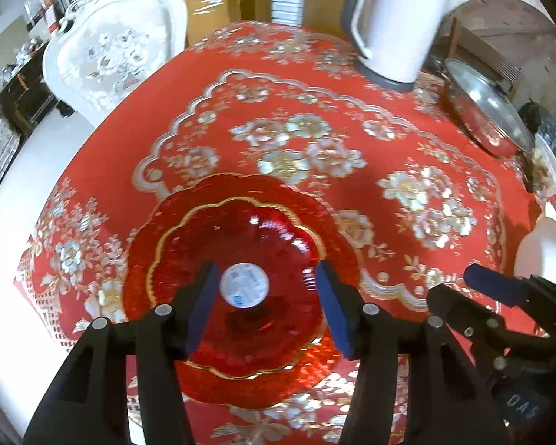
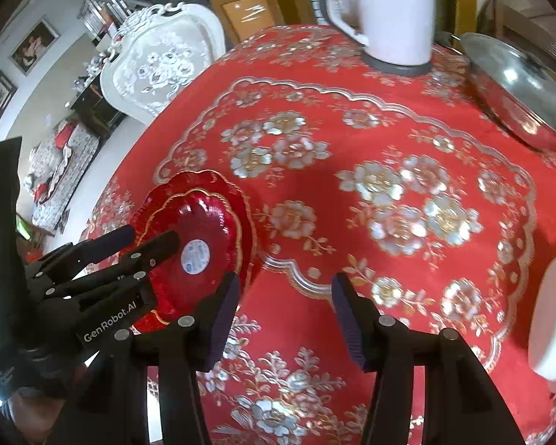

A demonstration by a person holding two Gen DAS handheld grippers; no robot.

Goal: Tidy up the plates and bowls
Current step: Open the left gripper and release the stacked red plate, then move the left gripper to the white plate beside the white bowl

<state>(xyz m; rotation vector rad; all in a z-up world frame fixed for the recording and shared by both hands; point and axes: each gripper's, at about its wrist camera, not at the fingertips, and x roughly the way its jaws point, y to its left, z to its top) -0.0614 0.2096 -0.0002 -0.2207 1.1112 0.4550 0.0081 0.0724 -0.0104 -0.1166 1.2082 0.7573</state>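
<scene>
A red glass bowl (image 1: 241, 244) with a scalloped gold rim and a round white sticker (image 1: 244, 284) sits inside a larger red glass plate (image 1: 189, 193) near the table's left edge. My left gripper (image 1: 268, 296) hovers open just above the bowl, its blue pads (image 1: 204, 307) either side of the sticker and touching nothing. In the right wrist view the same red bowl (image 2: 204, 218) lies at the left with the left gripper (image 2: 154, 234) over it. My right gripper (image 2: 285, 311) is open above bare tablecloth, right of the plate. A white bowl (image 1: 543, 256) rests at the table's right side.
The round table wears a red floral cloth (image 1: 315, 141). A white kettle (image 1: 393, 26) stands at the back, and a steel pan with a glass lid (image 1: 489, 111) sits to its right. A white carved chair (image 1: 115, 48) stands at the far left. The right gripper (image 1: 452, 283) appears at lower right.
</scene>
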